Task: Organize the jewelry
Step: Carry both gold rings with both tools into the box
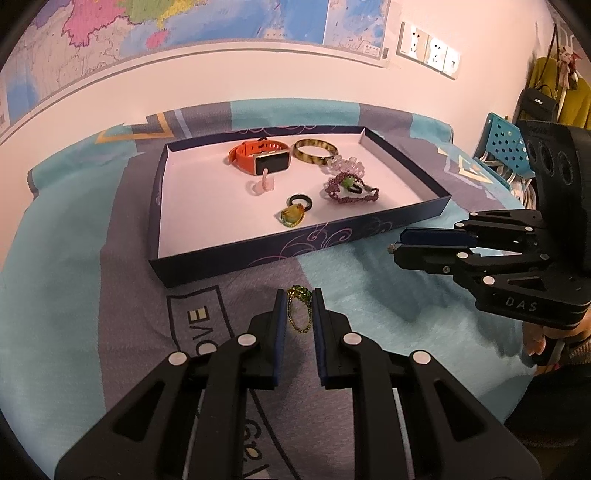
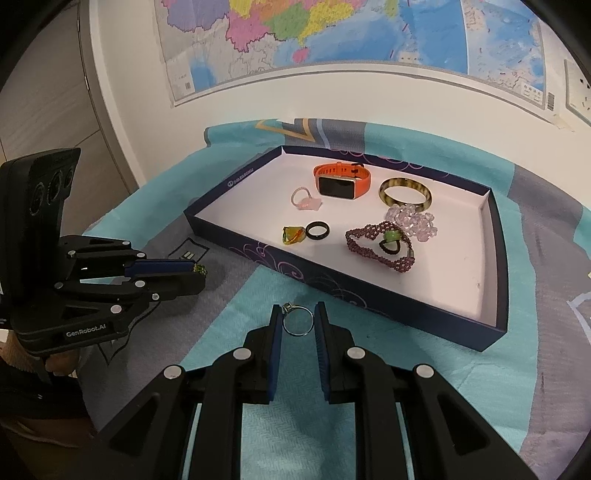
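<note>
Left jaws [image 1: 300, 295] gripping green chain [image 1: 298, 310], right jaws [image 2: 298, 308] gripping ring [image 2: 297, 323], teal cloth [image 1: 66, 229], wall map [image 2: 332, 33].

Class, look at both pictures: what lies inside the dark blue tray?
Inside the tray: orange watch, striped bangle, clear bead bracelet, purple bead bracelet, black ring, pink ring, amber piece. Nothing looks hidden.

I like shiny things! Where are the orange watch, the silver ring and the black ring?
orange watch [image 2: 335, 185]: right wrist view, dark screen.
silver ring [image 2: 297, 322]: right wrist view, hoop's opening.
black ring [image 2: 317, 230]: right wrist view, band.
</note>
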Demonstrator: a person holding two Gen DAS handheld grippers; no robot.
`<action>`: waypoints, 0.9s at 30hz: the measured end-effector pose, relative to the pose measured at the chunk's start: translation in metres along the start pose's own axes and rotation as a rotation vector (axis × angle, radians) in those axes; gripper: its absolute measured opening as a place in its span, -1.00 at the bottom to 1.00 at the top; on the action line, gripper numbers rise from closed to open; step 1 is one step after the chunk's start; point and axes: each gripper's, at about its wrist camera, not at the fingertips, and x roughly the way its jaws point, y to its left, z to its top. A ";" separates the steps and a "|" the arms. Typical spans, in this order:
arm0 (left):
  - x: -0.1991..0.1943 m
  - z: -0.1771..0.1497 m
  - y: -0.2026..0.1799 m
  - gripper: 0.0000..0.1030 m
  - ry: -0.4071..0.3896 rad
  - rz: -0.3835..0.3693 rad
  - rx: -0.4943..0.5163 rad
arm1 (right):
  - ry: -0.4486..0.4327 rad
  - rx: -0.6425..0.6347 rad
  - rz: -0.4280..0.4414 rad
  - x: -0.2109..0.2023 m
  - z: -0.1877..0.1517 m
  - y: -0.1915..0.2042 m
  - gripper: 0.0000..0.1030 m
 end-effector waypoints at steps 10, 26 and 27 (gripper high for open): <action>-0.005 0.005 -0.003 -0.73 -0.018 -0.004 0.003 | -0.021 0.007 -0.007 -0.005 0.002 -0.001 -0.69; -0.010 0.014 -0.007 -0.73 -0.049 -0.023 0.002 | -0.054 0.008 -0.017 -0.014 0.008 -0.003 -0.69; -0.010 0.015 -0.008 -0.73 -0.051 -0.023 0.002 | -0.057 0.008 -0.018 -0.015 0.009 -0.004 -0.69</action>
